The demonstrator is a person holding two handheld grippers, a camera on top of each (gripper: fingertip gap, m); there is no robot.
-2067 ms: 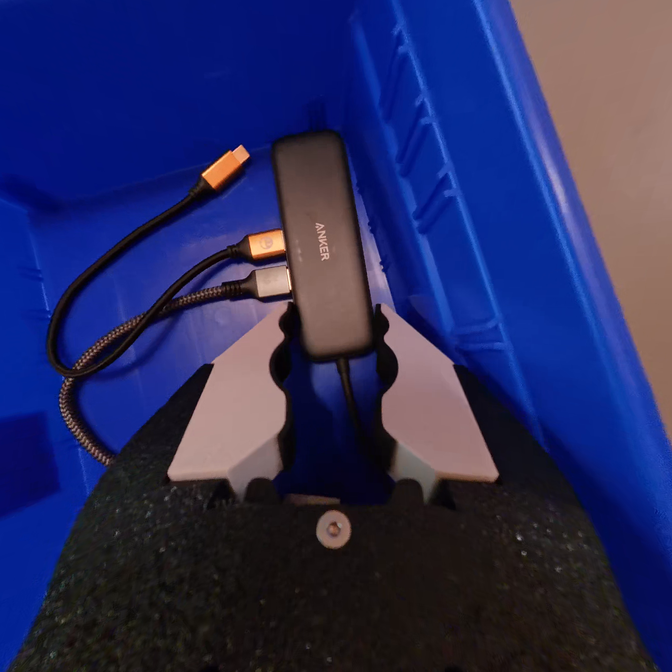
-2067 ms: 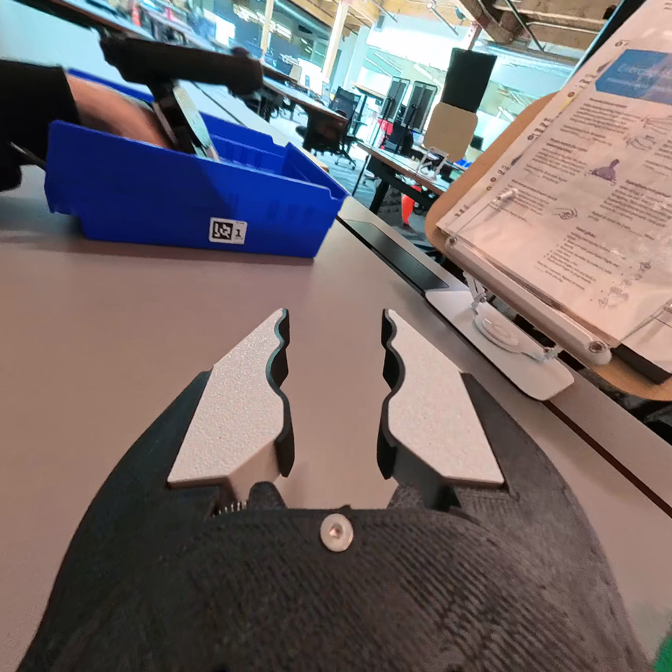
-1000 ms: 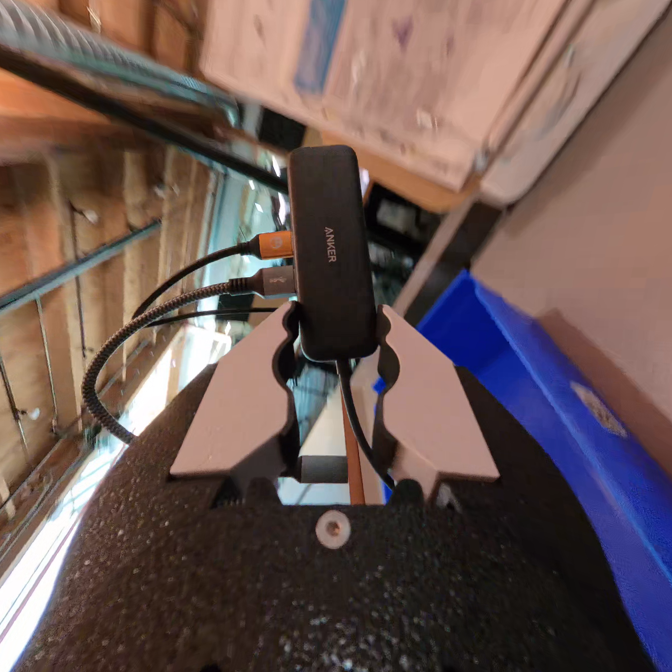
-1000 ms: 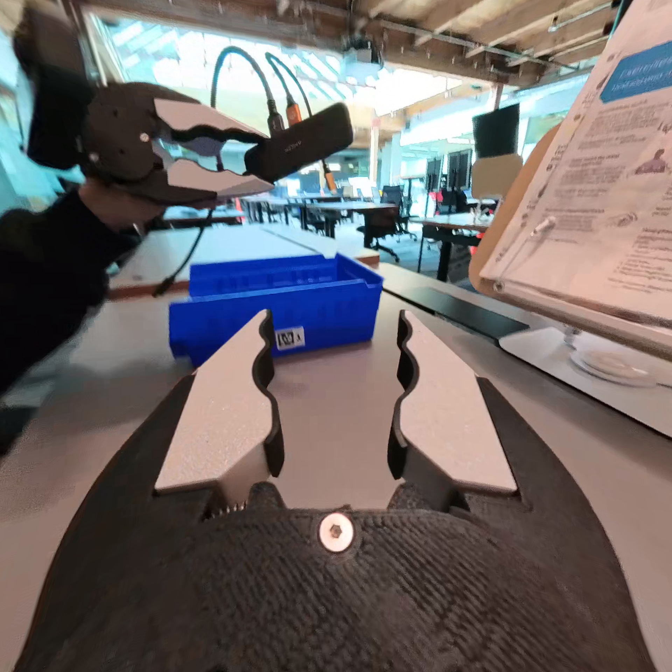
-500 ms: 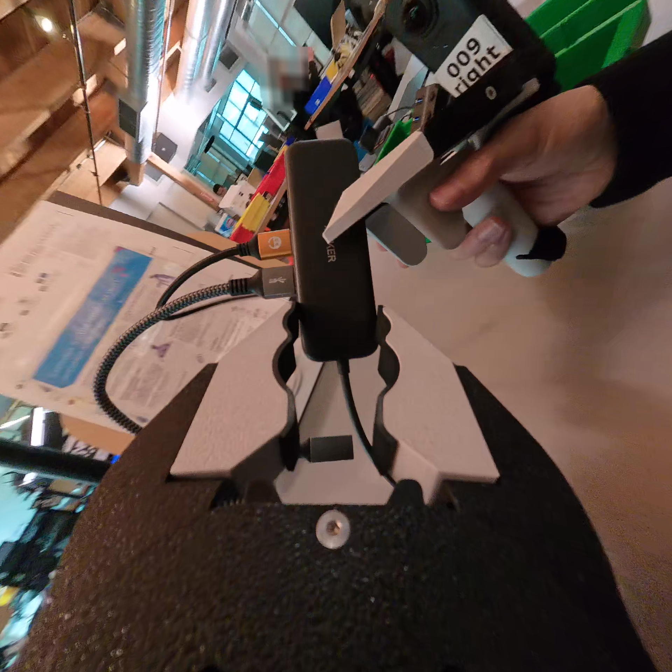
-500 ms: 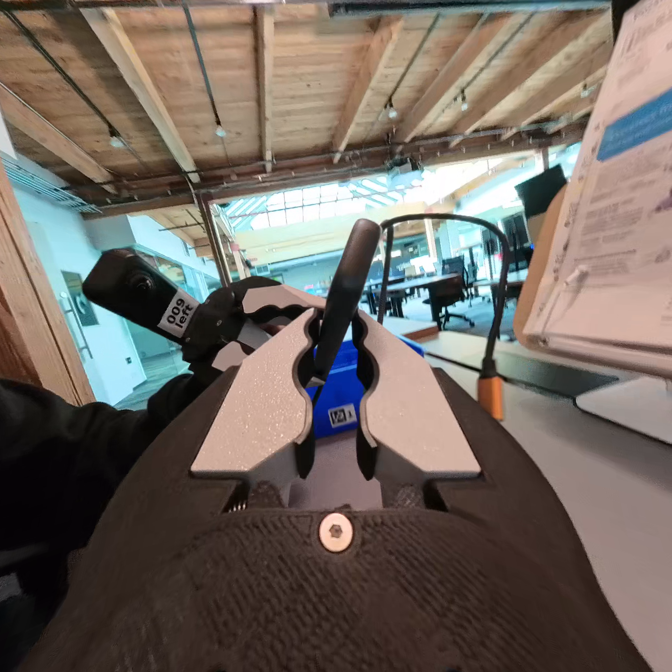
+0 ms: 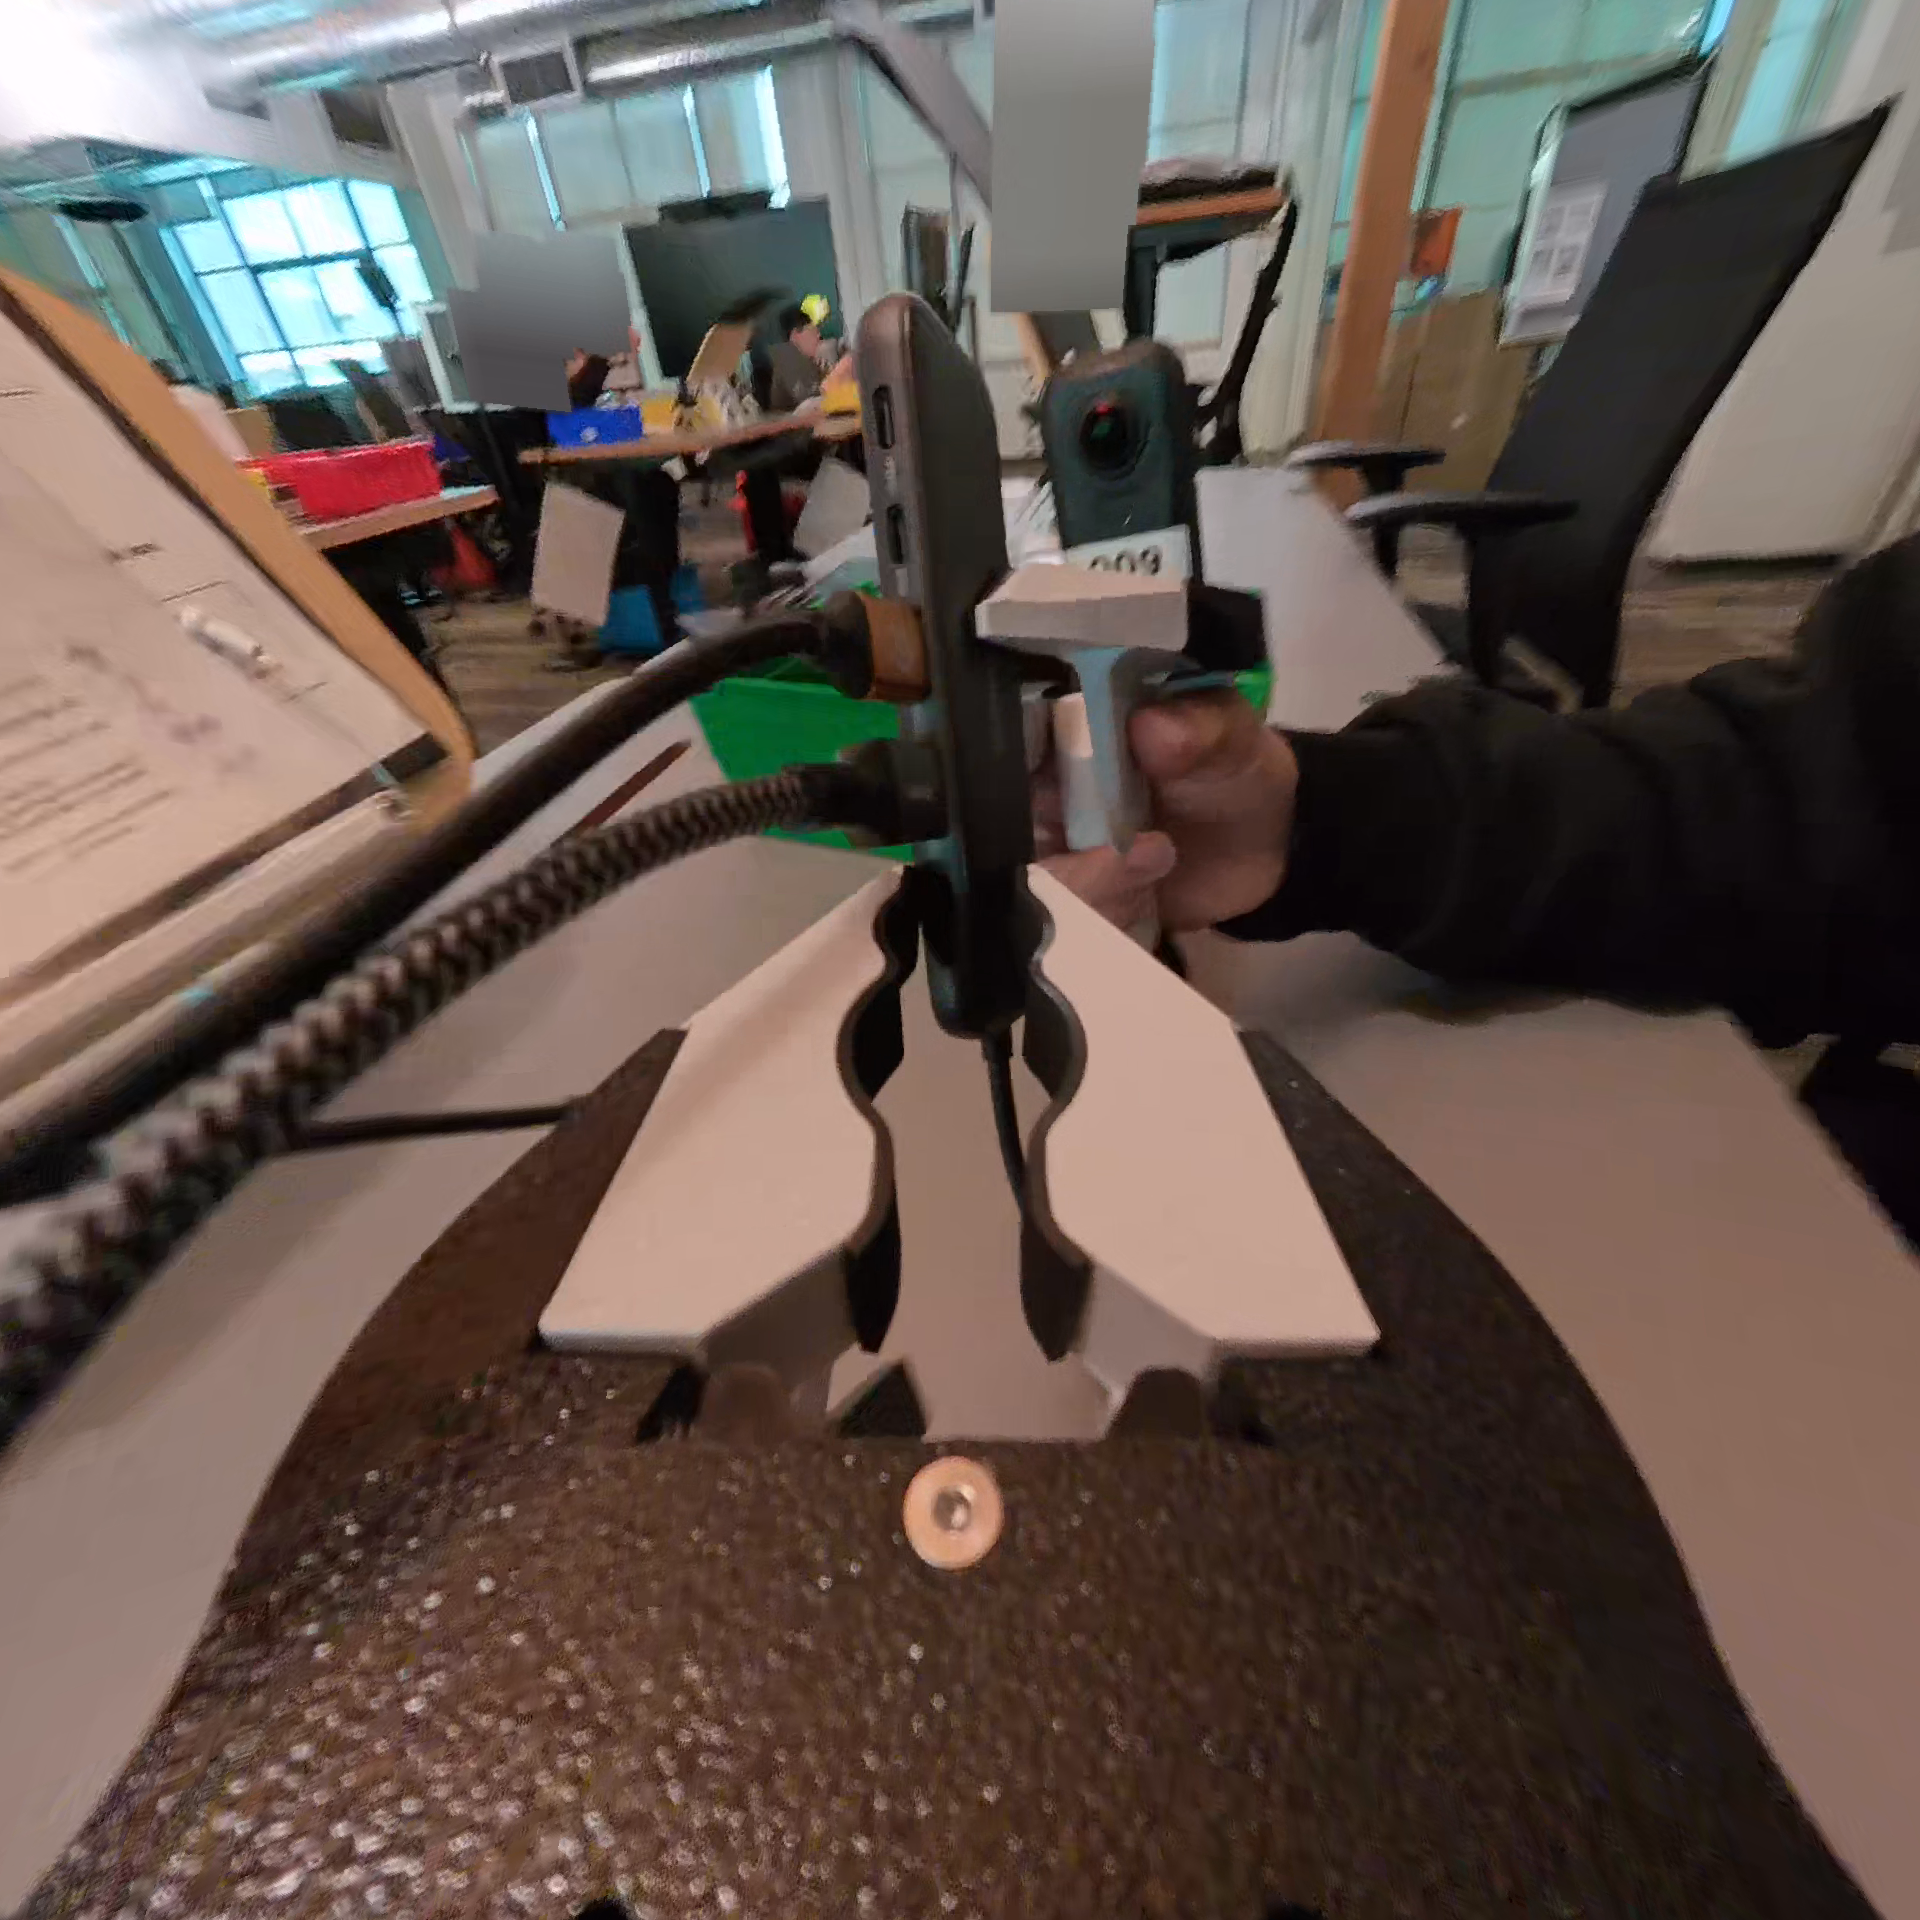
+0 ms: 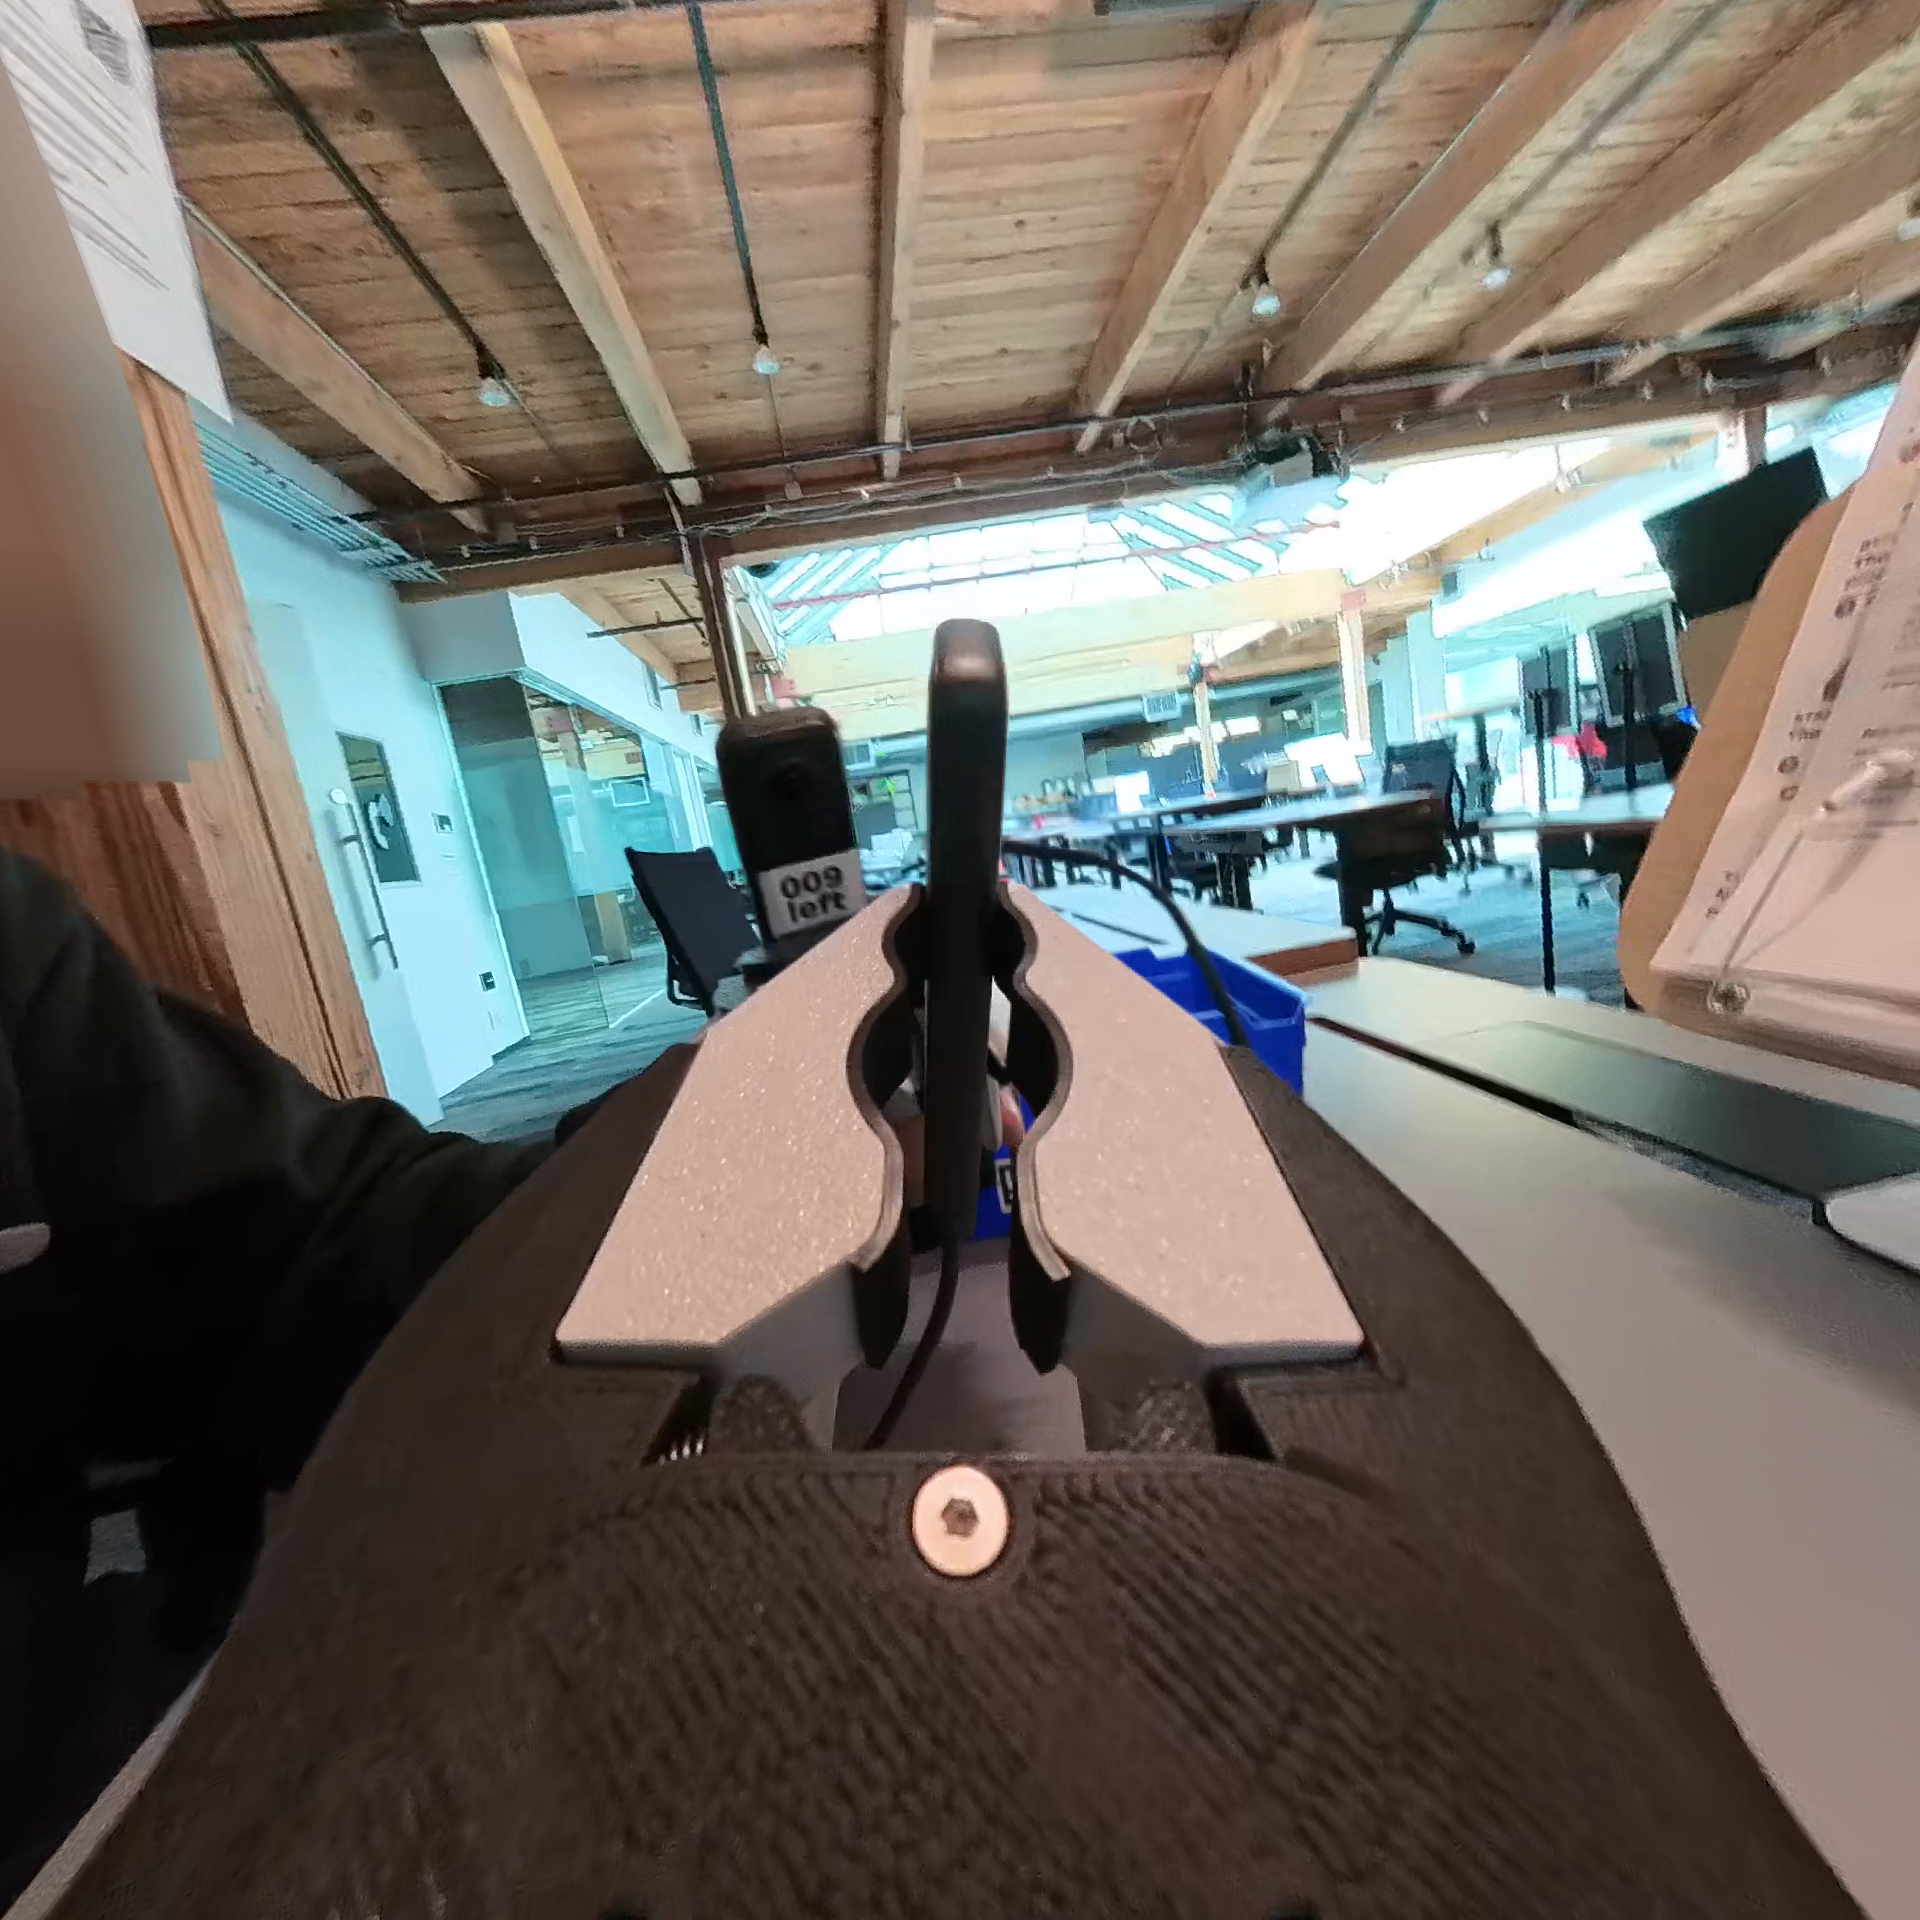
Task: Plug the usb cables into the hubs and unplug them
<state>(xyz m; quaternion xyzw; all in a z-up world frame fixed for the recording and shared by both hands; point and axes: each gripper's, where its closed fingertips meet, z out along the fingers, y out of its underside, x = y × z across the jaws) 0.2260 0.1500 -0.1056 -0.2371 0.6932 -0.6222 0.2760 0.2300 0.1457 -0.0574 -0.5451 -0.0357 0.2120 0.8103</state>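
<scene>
A dark USB hub [image 7: 951, 623] stands edge-on in the air, held from two sides. My left gripper [image 7: 964, 914] is shut on its lower end. My right gripper [image 8: 964, 904] is shut on the hub [image 8: 961, 935] from the opposite side; one of its fingers [image 7: 1081, 613] shows against the hub's right face in the left wrist view. Two cables are plugged into the hub's left edge: one with an orange connector [image 7: 894, 649] and a grey braided one [image 7: 623, 894]. The hub's own thin black lead [image 7: 1003, 1122] hangs down between my left fingers.
A document stand [image 7: 156, 644] leans at the left and also shows in the right wrist view [image 8: 1818, 831]. A blue bin [image 8: 1262, 1003] sits on the grey table [image 7: 1558, 1195] behind the hub. A green bin [image 7: 790, 727] and an office chair [image 7: 1610, 468] are farther off. A hand [image 7: 1205, 790] holds the right gripper.
My left gripper lifted the hub out of the blue bin and turned it edge-on. My right gripper rose from the table and closed on the hub's other side.
</scene>
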